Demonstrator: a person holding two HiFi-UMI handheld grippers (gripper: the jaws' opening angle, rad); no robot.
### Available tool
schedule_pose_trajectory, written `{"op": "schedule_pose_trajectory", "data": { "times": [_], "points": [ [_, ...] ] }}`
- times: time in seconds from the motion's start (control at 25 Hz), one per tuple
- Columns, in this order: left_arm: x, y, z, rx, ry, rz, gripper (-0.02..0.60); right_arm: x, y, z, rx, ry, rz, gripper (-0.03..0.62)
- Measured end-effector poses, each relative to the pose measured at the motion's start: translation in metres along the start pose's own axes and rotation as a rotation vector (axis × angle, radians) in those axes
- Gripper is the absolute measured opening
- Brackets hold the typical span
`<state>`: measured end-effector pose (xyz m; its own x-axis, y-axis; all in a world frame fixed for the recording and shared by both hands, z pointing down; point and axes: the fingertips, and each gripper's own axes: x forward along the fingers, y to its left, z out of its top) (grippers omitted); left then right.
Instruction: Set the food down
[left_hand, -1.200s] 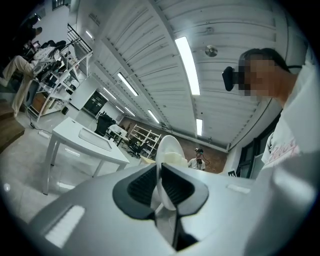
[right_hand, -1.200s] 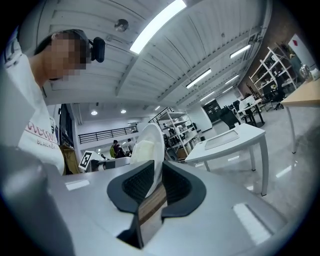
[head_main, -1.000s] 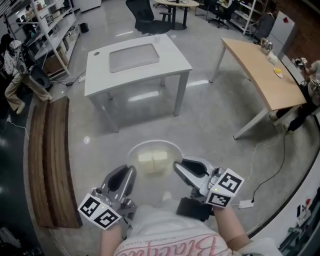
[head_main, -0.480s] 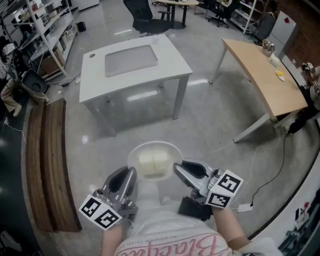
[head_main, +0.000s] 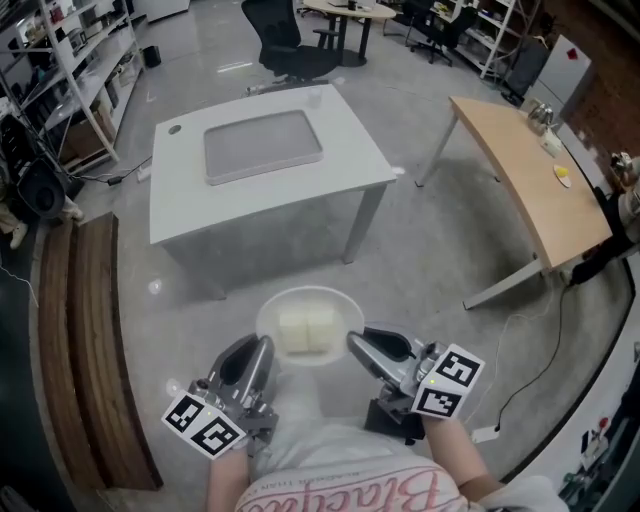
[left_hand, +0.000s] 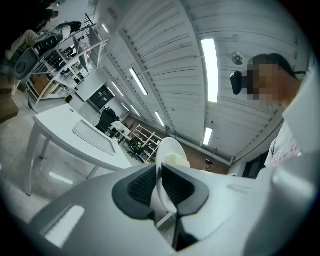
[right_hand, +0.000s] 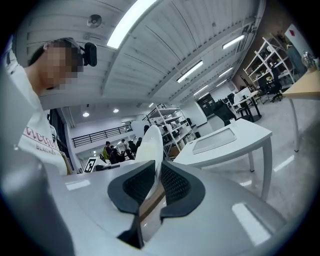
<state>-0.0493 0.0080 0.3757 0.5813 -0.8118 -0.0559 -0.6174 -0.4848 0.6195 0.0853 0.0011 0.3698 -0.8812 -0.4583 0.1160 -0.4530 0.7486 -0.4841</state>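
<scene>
1. Bright, even indoor light comes from long ceiling strips (left_hand: 210, 62), which glare pure white in both gripper views.
2. The glossy floor (head_main: 440, 240) carries pale reflections, and a soft shadow lies beneath the white table (head_main: 180, 200).
3. The plate (head_main: 305, 325) looks nearly washed out.
4. Every view bends strongly at its edges, with dark rounded corners.
5. Surfaces nearest the gripper cameras are soft.
</scene>
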Motion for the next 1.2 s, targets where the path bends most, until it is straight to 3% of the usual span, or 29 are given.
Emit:
{"op": "schedule_pose_trajectory", "data": {
  "times": [0.36, 0.84, 1.2],
  "points": [
    [0.055, 0.067, 0.059, -0.007, -0.012, -0.015, 0.035, 0.078, -0.047, 0.048, -0.046, 0.014, -0.037, 0.044],
    [0.092, 0.126, 0.11, 0.033, -0.009, -0.003, 0.035, 0.152, -0.086, 0.079, -0.057, 0.012, -0.034, 0.049],
    [0.098, 0.137, 0.102, -0.007, 0.015, 0.01, 0.035, 0.155, -0.096, 0.074, -0.037, 0.036, -0.059, 0.051]
  ]
}}
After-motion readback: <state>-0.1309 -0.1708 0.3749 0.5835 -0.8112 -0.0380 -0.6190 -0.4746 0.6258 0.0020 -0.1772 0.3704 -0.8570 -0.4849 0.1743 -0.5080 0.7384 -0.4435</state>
